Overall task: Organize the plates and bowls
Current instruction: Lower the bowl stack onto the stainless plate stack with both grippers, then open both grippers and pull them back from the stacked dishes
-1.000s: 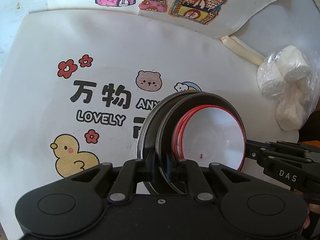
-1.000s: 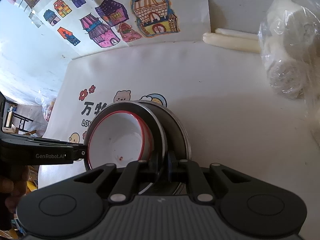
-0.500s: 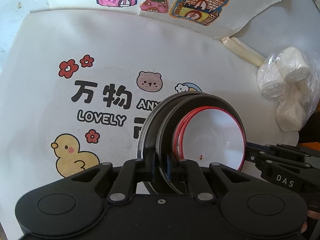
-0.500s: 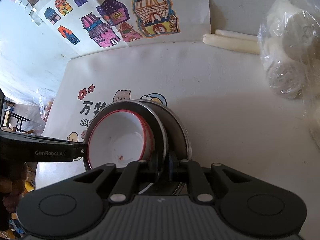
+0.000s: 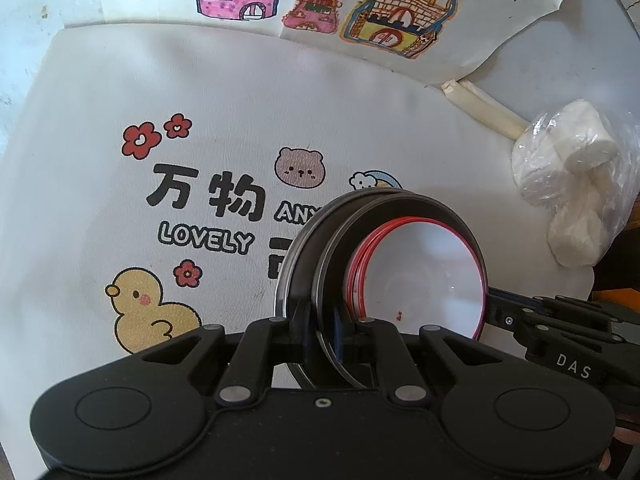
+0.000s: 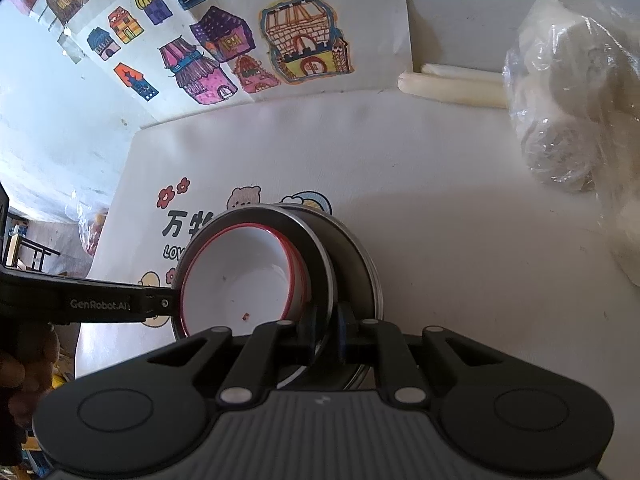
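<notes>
White cloth with cartoon printing (image 5: 248, 128) is covering the tabletop, and I am reading across it from the left: red flowers, a yellow duck (image 5: 148, 308), bold black lettering with the word LOVELY, then a pink bear face (image 5: 299, 167). Behind it, a sheet of coloured house drawings (image 5: 360, 12) is lying flat (a child's work, by the look of it).

Sitting on the cloth just right of the lettering is the nested stack: two metal bowls (image 5: 308, 256), one inside the other, and inside those the red-rimmed white bowls (image 5: 424, 272), at least two judging by the doubled red edges. A small reddish speck is lying on the white bottom.

Two claws are gripping this stack from opposite sides. The left gripper (image 5: 323, 340) is clenching the near rim of the inner metal bowl, its pads pressing either side of the thin wall. The right gripper (image 6: 324, 334) is doing the same on the far side; seen from its own camera, its fingers are pinching that same rim. In the right camera, a person's hand (image 6: 24, 376) is showing at the left edge.

Further right, two pale sticks (image 5: 484, 108) are lying side by side on the table, and beyond them a clear plastic bag of white lumps (image 5: 568, 184) is resting near the cloth's edge.
</notes>
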Available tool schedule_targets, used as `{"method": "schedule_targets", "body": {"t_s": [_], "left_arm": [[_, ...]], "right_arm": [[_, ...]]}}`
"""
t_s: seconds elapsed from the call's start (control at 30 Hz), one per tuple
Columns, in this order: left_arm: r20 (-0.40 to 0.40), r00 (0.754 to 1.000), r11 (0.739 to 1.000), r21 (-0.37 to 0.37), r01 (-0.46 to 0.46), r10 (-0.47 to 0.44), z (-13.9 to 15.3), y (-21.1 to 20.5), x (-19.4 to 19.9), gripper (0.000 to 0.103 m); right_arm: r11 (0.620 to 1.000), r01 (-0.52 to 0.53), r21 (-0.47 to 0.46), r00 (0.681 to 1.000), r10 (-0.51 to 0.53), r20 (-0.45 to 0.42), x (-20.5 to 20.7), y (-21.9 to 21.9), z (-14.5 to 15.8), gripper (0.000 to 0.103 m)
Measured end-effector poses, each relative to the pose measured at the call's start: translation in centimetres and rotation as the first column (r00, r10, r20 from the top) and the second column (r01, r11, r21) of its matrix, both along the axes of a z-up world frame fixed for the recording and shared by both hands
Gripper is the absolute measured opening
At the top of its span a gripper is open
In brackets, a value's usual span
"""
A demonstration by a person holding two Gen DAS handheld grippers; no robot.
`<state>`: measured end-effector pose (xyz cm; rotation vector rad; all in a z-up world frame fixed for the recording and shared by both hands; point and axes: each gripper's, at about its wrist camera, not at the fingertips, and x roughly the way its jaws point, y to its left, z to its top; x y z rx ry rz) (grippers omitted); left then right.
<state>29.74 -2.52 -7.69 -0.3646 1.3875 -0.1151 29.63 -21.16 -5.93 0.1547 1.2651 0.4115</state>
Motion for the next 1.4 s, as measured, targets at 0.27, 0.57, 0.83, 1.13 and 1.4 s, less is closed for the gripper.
{"method": "schedule_targets", "body": {"t_s": [0.27,0.57,0.83,1.13,1.4], "left_arm": [[0.043,0.999,0.999,0.044,-0.005,0.003,1.0,0.1,-0.4,0.024],[0.094,0.995,0.996,0.076,-0.037,0.029,2.0,1.0,-1.3,0.056],[0.155,0.987,0.997,0.066,-0.048,0.037,3.2,1.9,-1.6,0.084],[0.266,0.963,0.995,0.073,-0.062,0.041,5.2,2.2,-2.8,0.102],[0.355,0.935,0.991,0.117,-0.062,0.017,6.9,2.1,-4.6,0.102]], "right_arm": [[1.000,0.028,-0.003,0.999,-0.028,0.028,-0.9,-0.5,0.7,0.028],[0.996,0.089,0.000,0.993,-0.089,0.082,-1.8,-1.5,1.9,0.051],[0.992,0.124,-0.014,0.980,-0.120,0.157,-2.9,-1.7,3.5,0.074],[0.987,0.163,-0.003,0.963,-0.159,0.219,-4.9,-1.6,5.3,0.100],[0.985,0.172,0.027,0.941,-0.172,0.292,-6.3,-1.6,6.8,0.103]]}}
